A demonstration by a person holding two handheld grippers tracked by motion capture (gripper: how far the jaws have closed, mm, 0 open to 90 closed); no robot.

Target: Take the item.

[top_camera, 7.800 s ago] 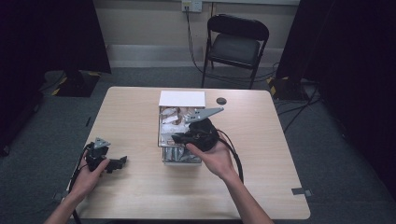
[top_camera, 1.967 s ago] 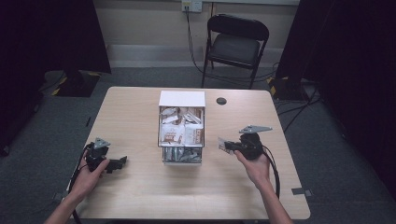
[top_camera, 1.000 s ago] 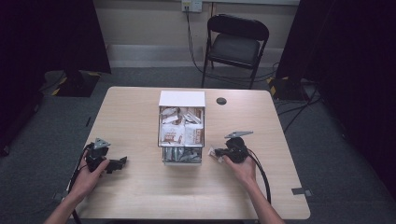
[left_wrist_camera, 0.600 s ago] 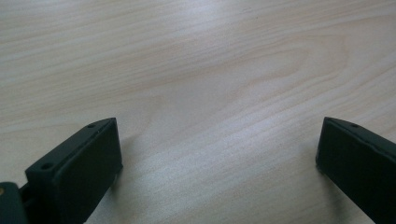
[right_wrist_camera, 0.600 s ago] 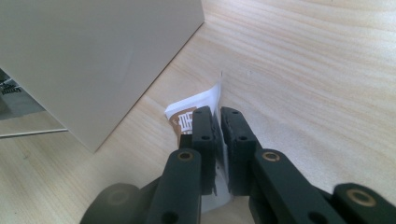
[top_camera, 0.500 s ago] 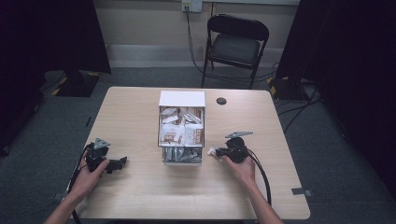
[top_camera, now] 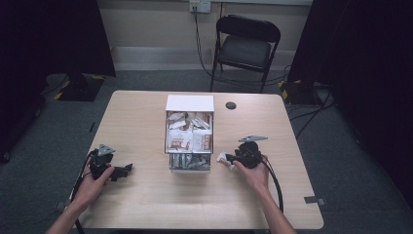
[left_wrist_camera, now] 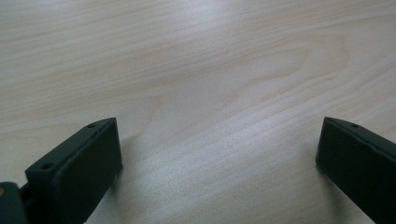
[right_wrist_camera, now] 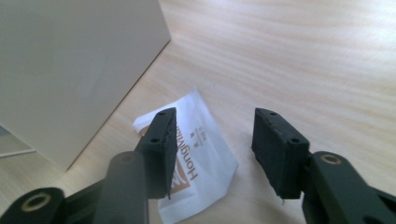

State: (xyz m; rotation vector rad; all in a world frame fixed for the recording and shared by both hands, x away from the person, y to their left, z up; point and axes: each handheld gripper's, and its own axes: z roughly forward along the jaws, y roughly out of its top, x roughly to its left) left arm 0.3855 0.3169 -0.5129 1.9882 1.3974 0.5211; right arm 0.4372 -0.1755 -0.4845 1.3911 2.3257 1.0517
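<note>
The white sachet point(right_wrist_camera: 196, 154) lies flat on the table point(top_camera: 146, 122) beside the box's point(top_camera: 190, 103) right wall, directly under the right gripper point(right_wrist_camera: 212, 149), whose jaws have just been opening (nothing pinched now), far from the idle, open left gripper point(left_wrist_camera: 215, 154).

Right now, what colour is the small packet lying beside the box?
The packet is white with brown printed lettering, clearest in the right gripper view.
</note>
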